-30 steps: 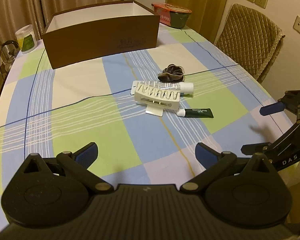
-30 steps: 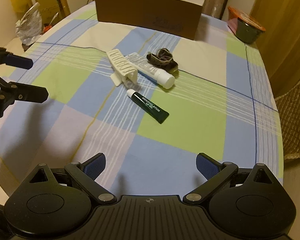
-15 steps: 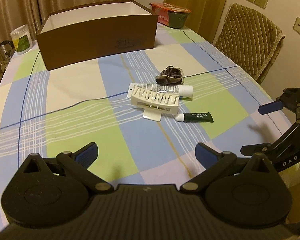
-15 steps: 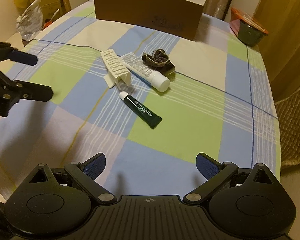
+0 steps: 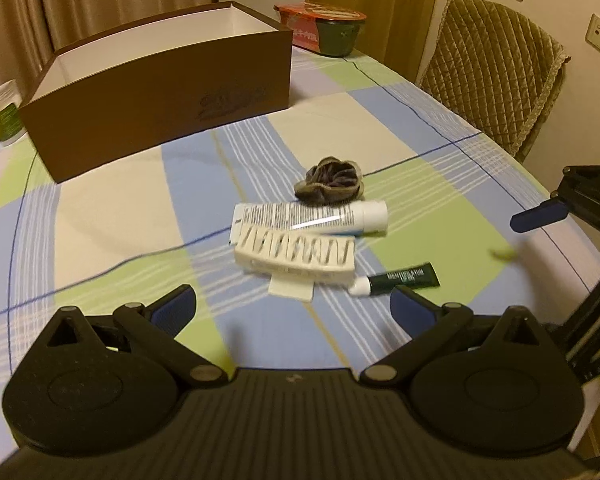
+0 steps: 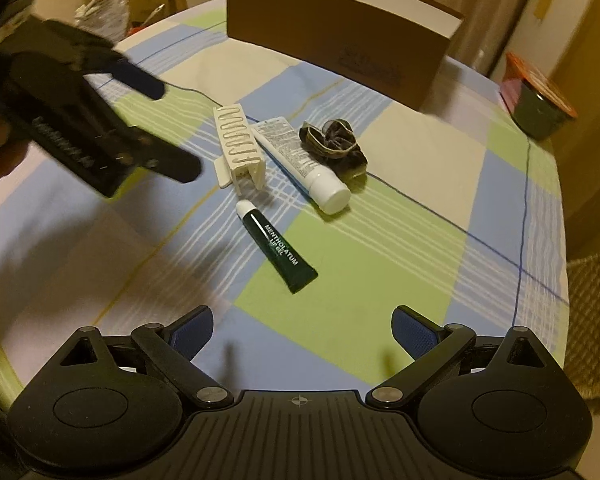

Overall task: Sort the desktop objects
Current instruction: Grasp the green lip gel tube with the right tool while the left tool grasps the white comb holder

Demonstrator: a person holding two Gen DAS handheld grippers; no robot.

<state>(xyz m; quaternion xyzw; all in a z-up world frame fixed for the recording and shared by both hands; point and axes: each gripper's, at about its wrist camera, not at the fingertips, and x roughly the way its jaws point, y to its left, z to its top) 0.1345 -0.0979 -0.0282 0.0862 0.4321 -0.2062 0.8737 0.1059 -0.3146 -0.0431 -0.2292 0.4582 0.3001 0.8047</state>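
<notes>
Four small objects lie together mid-table: a white hair claw clip (image 5: pixel 296 255) (image 6: pixel 239 150), a white tube (image 5: pixel 312 218) (image 6: pixel 300 164), a dark scrunchie (image 5: pixel 330 180) (image 6: pixel 334 140) and a dark green lip-gel tube (image 5: pixel 396 279) (image 6: pixel 280 254). An open brown box (image 5: pixel 160 100) (image 6: pixel 340 48) stands behind them. My left gripper (image 5: pixel 294 308) is open and empty, just short of the clip; it shows in the right wrist view (image 6: pixel 168 132) beside the clip. My right gripper (image 6: pixel 302 330) is open and empty, short of the green tube.
A checked cloth covers the table (image 5: pixel 100 208). A red-lidded bowl (image 5: pixel 324 30) (image 6: pixel 540 108) stands at the far edge. A white and green canister (image 5: pixel 2 114) sits left of the box. A quilted chair (image 5: pixel 496 76) stands at the right side.
Both grippers have moved forward towards the group of objects, which now look larger and nearer. The left gripper has come close beside the claw clip. Both stay open.
</notes>
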